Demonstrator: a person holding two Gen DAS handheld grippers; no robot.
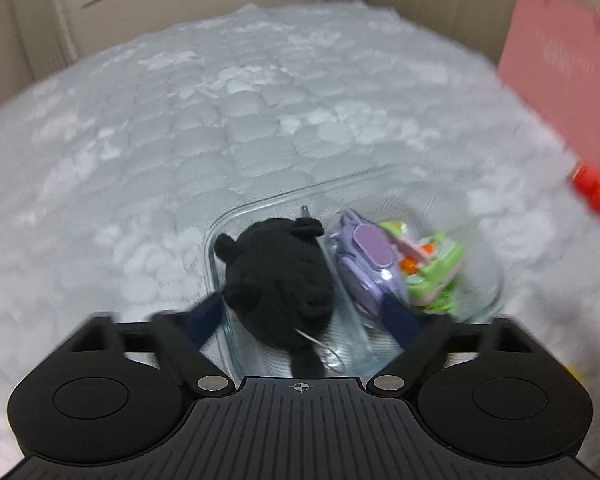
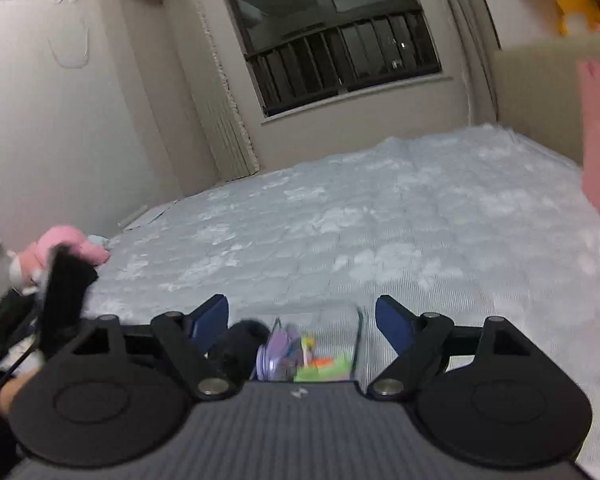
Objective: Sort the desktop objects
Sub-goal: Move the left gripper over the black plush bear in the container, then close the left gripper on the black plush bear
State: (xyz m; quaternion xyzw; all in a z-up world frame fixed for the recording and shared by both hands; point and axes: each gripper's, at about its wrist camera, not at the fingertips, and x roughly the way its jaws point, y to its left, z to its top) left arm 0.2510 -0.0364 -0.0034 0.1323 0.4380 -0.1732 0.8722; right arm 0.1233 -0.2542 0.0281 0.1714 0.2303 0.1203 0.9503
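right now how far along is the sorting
Done, it seems: the clear container already holds a black plush, a purple toy and a green toy. In hand: nothing; the left gripper stands over the container with the plush between its open jaws, and the right gripper is open too. Left: a red object and a pink plush lie outside.

Clear glass dish (image 1: pixel 496 280) on the bed, holding a black plush toy (image 1: pixel 276 276) at its left, a purple toy (image 1: pixel 370 264) beside it, a green toy (image 1: pixel 436 272) rightmost.
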